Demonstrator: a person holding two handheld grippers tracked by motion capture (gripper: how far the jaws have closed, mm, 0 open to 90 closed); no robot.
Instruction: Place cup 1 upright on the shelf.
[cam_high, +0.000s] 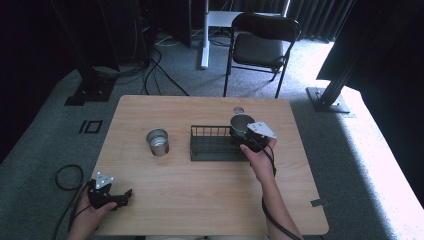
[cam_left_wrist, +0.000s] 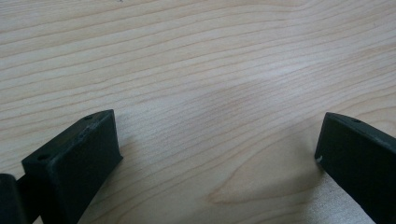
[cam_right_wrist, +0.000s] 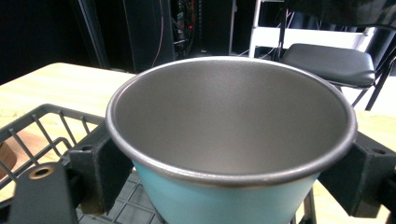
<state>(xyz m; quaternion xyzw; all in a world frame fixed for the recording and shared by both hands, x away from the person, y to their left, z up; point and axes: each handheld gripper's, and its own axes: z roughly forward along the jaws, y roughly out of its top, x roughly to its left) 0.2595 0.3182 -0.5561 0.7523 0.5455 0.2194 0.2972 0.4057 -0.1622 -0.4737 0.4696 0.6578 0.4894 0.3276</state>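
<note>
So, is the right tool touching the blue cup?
Touching. In the right gripper view both jaws of the right tool press against the sides of the blue cup, with no gap visible.

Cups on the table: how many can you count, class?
2. A steel cup stands left of the wire rack; a light-blue cup sits in the right gripper over the rack's right end.

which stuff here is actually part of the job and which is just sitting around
In the job:
- blue cup, gripped between the jaws of the right gripper
- black wire basket, over whose right end the cup is held

Lying about:
- metal cup, standing on the table left of the basket
- small round thing behind the basket
- left gripper, open, resting on the table
- folding chair
</note>
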